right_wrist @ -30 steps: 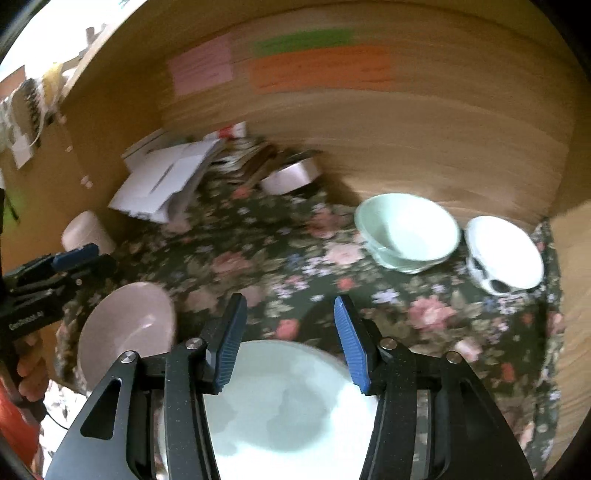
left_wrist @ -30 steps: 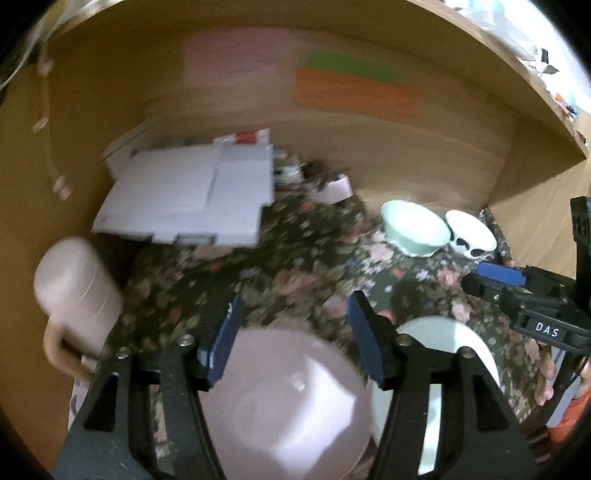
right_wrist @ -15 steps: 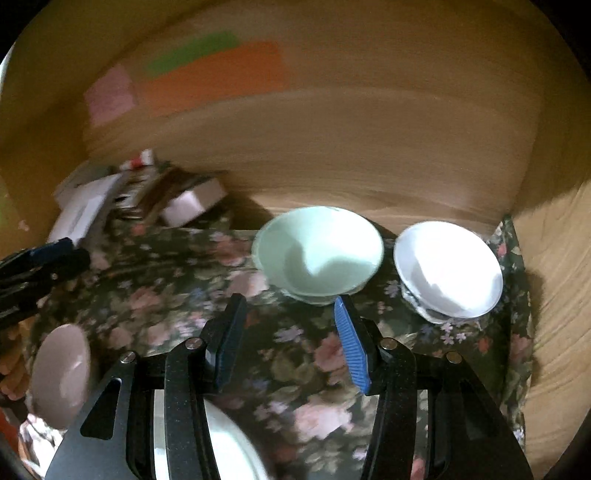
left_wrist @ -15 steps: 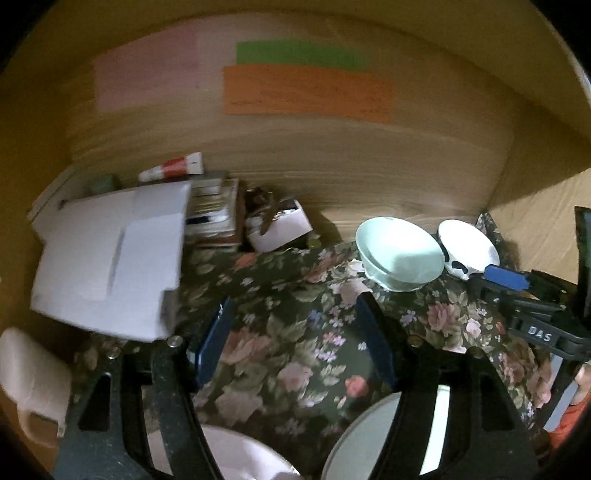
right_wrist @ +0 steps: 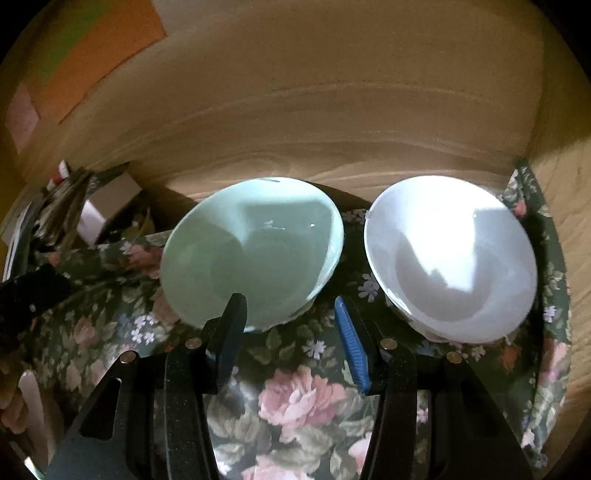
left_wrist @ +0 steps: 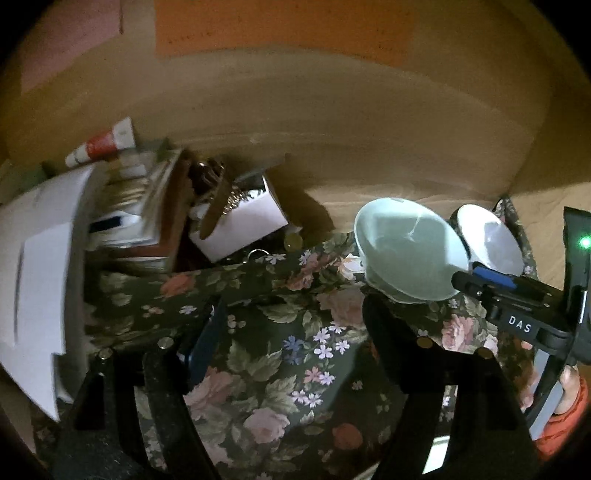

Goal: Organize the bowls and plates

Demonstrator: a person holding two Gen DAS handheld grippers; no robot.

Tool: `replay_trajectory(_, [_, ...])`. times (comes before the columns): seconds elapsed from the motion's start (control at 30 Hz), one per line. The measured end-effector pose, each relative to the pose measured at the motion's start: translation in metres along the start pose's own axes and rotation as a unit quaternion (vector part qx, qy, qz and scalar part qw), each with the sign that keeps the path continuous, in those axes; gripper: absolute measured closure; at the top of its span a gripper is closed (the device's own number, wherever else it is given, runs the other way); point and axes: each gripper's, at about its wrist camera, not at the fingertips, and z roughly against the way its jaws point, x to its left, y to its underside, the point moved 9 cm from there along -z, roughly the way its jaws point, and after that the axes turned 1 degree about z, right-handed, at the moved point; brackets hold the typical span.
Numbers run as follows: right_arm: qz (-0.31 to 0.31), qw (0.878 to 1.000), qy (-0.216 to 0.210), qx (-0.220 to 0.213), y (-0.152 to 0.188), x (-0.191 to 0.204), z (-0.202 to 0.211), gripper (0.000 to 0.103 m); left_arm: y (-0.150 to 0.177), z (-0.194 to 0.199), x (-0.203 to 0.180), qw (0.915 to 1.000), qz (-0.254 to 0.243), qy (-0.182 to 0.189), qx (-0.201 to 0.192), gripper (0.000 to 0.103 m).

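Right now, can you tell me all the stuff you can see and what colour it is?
green bowl: one, pale green, on the cloth near the wooden back wall
white bowl: one, white, right of the green bowl
cloth: one, dark with pink flowers, under both bowls
paper notes: several; orange, pink, green; on the wall
white box: one, back, beside the clutter
papers: a white pile, far left
tube: one, red and white, back left
left gripper: black, open, empty
right gripper: black with blue pads, open, empty
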Motion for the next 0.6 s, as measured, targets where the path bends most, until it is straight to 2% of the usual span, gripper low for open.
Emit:
replay_trajectory(0.33, [-0.012, 0.999, -0.017, 0.024, 0.000, -0.005, -0.023, 0.057, 0.004, -0.026, -0.007, 0.9996, -0.018, -0.014, 0.020, 0.028])
replay_trajectory(0.47, [-0.003, 1.000, -0.010, 0.025, -0.001, -0.002, -0.029, 0.061, 0.004, -0.027, -0.010, 0.9995, -0.024, -0.014, 0.015, 0.028])
replay_trajectory(0.6, [0.013, 1.000, -0.006, 0.025, -0.001, -0.002, -0.031, 0.072, 0.004, -0.028, -0.011, 0.9995, -0.025, -0.011, 0.013, 0.028])
